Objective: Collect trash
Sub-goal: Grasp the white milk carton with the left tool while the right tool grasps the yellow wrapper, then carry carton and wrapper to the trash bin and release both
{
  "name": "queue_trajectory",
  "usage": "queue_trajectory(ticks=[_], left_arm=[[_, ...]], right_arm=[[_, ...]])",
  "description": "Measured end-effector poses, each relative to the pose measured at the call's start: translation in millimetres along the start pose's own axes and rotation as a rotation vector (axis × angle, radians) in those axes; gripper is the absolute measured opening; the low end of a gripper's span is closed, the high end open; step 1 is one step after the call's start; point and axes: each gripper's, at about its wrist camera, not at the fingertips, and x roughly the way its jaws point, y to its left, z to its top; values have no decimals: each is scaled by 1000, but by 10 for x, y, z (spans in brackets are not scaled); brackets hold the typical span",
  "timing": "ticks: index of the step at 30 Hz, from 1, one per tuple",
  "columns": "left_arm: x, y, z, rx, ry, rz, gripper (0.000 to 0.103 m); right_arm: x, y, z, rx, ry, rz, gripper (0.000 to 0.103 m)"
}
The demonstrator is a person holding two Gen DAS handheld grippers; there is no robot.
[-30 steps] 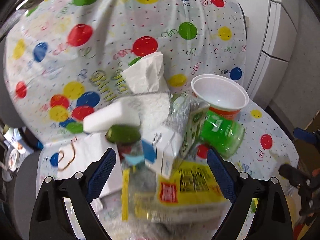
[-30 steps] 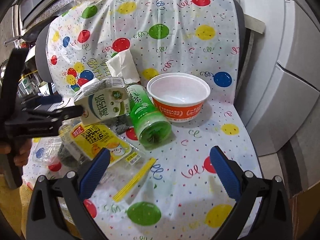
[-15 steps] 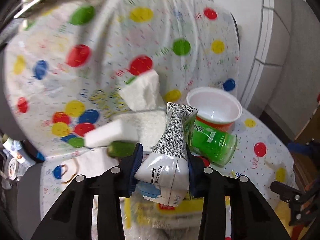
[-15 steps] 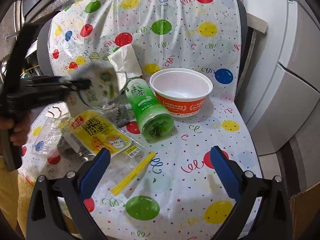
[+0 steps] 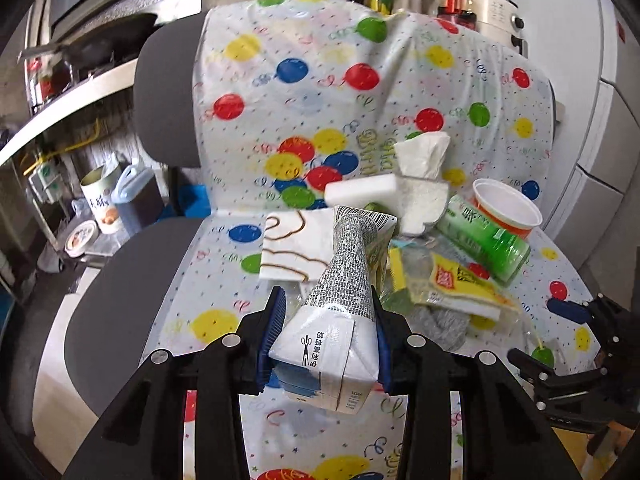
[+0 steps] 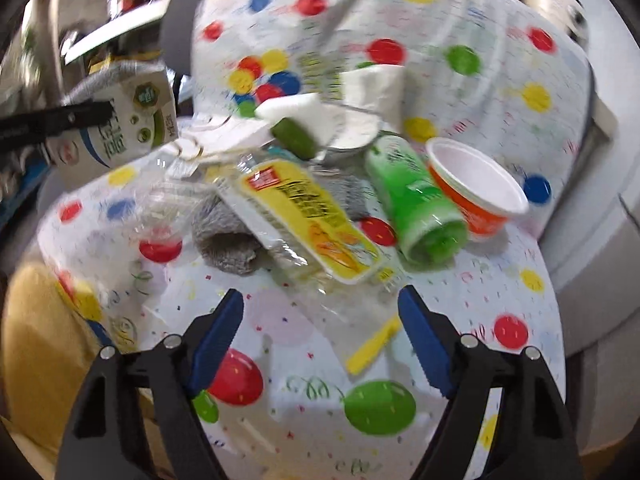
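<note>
My left gripper [image 5: 326, 334] is shut on a crushed milk carton [image 5: 340, 312] and holds it above the balloon-print cover [image 5: 224, 280]; the carton [image 6: 120, 128] also shows at the left of the right wrist view. My right gripper [image 6: 320, 340] is open and empty, low over the cover in front of the trash pile. The pile holds a yellow wrapper [image 6: 316, 220], a green bottle [image 6: 416, 204] on its side, an orange-and-white bowl [image 6: 476, 188], a grey rag [image 6: 228, 236], white foam pieces [image 6: 292, 108] and a tissue [image 5: 420, 156].
A yellow straw [image 6: 372, 346] lies near my right fingers. A clear plastic piece [image 6: 160, 204] lies left of the rag. A white paper bag with brown handles [image 5: 292, 248] lies left of the pile. Shelves and jars [image 5: 100, 204] stand at the left, white cabinets [image 5: 600, 140] at the right.
My left gripper closed on the milk carton, lifted it off the pile and pulled back to the left. My right gripper moved left and lower toward the pile.
</note>
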Motion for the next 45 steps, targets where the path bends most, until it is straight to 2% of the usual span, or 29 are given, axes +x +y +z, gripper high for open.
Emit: queue_trajectory(ticks=[3, 4, 6, 7, 8, 10, 14, 17, 21, 28, 33, 36, 39, 45], left_arm=[[52, 48, -46, -15, 17, -6, 40], [53, 68, -60, -19, 17, -8, 40], [35, 82, -69, -23, 10, -6, 40], [16, 90, -65, -24, 6, -7, 40], [-11, 91, -65, -25, 0, -8, 40], [-72, 84, -39, -24, -18, -12, 40], [-205, -8, -13, -29, -63, -49, 40], [-294, -197, 2, -19, -97, -94, 40], [-346, -600, -29, 11, -133, -176, 40], [-214, -1475, -203, 100, -111, -311, 40], [-161, -2322, -428, 228, -117, -412, 40], [-153, -2757, -564, 282, -122, -471, 40], [-154, -3224, -779, 347, -123, -535, 40], [-58, -3999, -1169, 457, -44, -637, 40]], right_arm=[[228, 149, 81, -104, 23, -91, 66], [275, 183, 105, -135, 24, -115, 60], [296, 229, 123, -181, 18, -148, 45], [275, 257, 149, -207, 9, -163, 27], [207, 258, 178, -210, -12, -159, 25], [19, 161, 245, -138, -53, -85, 19], [-380, -336, 308, 167, -119, 104, 8], [-570, -654, 208, 320, -142, 146, 4], [-777, -958, -69, 452, -155, 144, 4], [-1155, -1394, -717, 575, -170, -30, 4], [-1414, -1727, -1309, 670, -143, -156, 4], [-1559, -1941, -1767, 745, -106, -247, 4], [-1620, -2083, -2145, 808, -67, -301, 4], [-1574, -2319, -2960, 948, 36, -398, 4]])
